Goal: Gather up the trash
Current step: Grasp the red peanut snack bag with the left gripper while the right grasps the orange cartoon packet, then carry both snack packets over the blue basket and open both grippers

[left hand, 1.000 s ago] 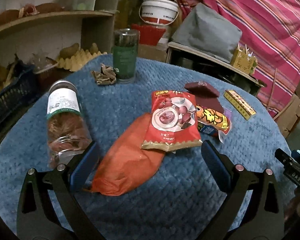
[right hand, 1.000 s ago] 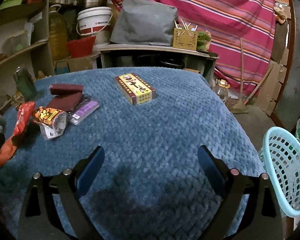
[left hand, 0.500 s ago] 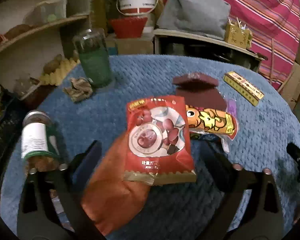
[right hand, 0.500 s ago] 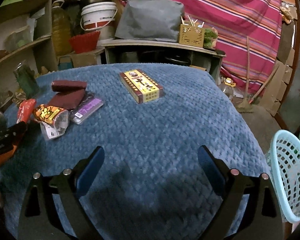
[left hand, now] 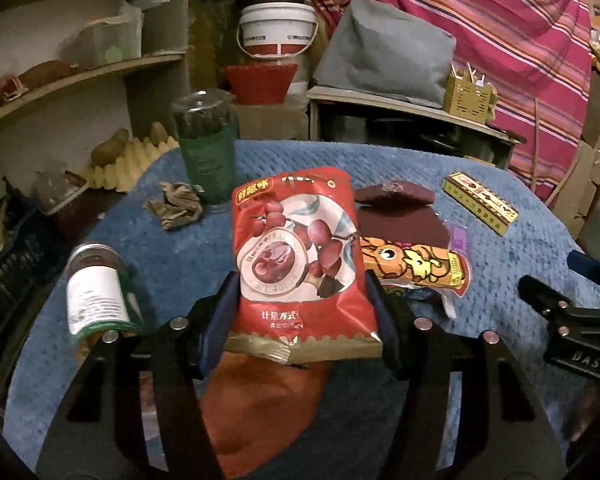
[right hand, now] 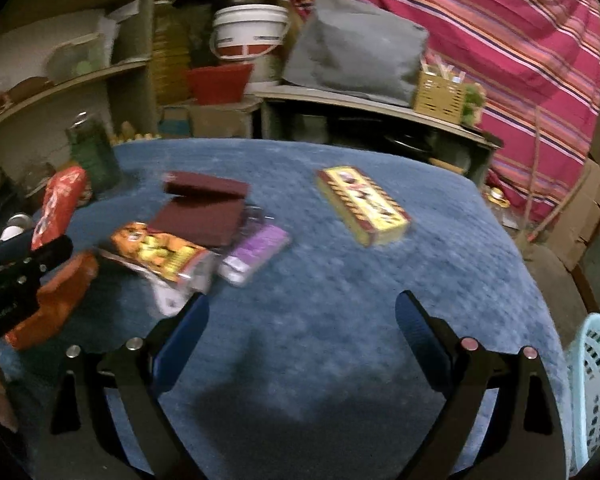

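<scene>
My left gripper (left hand: 300, 312) is shut on a red snack bag (left hand: 298, 256) printed with red dates and holds it above an orange bag (left hand: 260, 404) on the blue table cover (left hand: 172, 256). The red bag also shows at the left of the right wrist view (right hand: 58, 208). An orange cartoon wrapper (left hand: 416, 266), dark red packets (left hand: 396, 212), a yellow box (left hand: 480, 208) and a crumpled paper (left hand: 176, 208) lie on the table. My right gripper (right hand: 302, 332) is open and empty above the table's near part, with the orange wrapper (right hand: 160, 252) and a purple packet (right hand: 256, 252) ahead to the left.
A green glass jar (left hand: 208, 148) stands at the table's far side and a labelled jar (left hand: 98, 292) lies at the left. A light blue basket (right hand: 596, 384) sits low beyond the table's right edge. Shelves, a bucket and a striped cloth are behind.
My left gripper has closed on the red snack bag and lifted it off the orange bag. My right gripper has swung left and nearer to the wrappers.
</scene>
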`<state>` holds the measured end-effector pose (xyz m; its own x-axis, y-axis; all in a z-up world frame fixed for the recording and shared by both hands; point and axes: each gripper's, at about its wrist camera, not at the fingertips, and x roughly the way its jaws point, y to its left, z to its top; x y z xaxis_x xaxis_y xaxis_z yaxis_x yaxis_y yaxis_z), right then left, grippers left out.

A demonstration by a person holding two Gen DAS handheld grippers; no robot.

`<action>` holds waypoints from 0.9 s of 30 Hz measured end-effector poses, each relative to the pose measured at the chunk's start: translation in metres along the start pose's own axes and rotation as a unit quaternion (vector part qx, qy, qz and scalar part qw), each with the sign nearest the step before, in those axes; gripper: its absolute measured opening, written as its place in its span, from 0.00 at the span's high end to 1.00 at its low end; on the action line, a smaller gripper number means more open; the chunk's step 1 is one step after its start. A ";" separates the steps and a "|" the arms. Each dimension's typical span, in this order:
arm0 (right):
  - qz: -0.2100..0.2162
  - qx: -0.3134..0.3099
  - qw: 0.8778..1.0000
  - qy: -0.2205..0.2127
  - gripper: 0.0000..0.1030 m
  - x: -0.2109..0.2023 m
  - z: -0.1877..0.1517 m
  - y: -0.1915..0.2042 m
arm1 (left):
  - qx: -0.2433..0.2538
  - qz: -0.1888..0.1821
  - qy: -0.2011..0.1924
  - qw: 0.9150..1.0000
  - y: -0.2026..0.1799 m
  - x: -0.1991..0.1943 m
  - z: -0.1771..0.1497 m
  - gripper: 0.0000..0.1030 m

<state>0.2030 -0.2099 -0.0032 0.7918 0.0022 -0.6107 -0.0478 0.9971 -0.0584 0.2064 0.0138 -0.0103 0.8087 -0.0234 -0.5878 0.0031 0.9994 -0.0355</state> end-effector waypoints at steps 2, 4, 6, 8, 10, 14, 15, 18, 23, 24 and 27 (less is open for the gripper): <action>0.015 -0.010 1.000 0.001 0.10 0.002 0.003 0.012 | -0.006 0.005 0.002 1.000 0.007 0.000 -0.001 0.42; 0.023 -0.019 1.000 0.003 0.10 0.005 0.005 0.022 | -0.012 0.009 0.005 1.000 0.012 0.001 -0.001 0.42; 0.029 -0.025 0.999 0.007 0.10 0.009 0.008 0.029 | -0.020 0.009 0.009 1.000 0.017 0.002 -0.003 0.42; 0.035 -0.026 0.999 0.011 0.11 0.014 0.011 0.032 | -0.021 0.010 0.011 1.000 0.018 0.003 -0.004 0.42; 0.047 -0.024 0.998 0.025 0.12 0.023 0.015 0.036 | -0.015 0.014 0.010 1.000 0.017 0.003 -0.005 0.42; 0.094 -0.012 0.994 0.062 0.37 0.041 0.019 0.041 | 0.000 0.019 0.008 1.000 0.016 0.000 -0.006 0.42; 0.103 -0.009 0.992 0.065 0.40 0.044 0.019 0.041 | 0.002 0.020 0.009 1.000 0.017 -0.002 -0.006 0.42; 0.135 0.004 0.988 0.074 0.52 0.049 0.019 0.043 | -0.001 0.018 0.008 1.000 0.021 -0.005 -0.007 0.42; 0.172 0.010 0.982 0.077 0.77 0.048 0.022 0.048 | -0.013 0.011 0.017 1.000 0.026 -0.004 -0.007 0.42; 0.176 0.007 0.981 0.077 0.82 0.045 0.022 0.050 | -0.017 0.009 0.018 1.000 0.026 -0.004 -0.007 0.42; 0.182 0.001 0.981 0.072 0.88 0.035 0.018 0.049 | -0.021 0.005 0.018 1.000 0.025 -0.008 -0.007 0.42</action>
<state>0.2396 -0.1596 -0.0129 0.6276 0.3480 -0.6965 -0.3101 0.9323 0.1864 0.1964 0.0391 -0.0123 0.7868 -0.0154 -0.6170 -0.0303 0.9975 -0.0635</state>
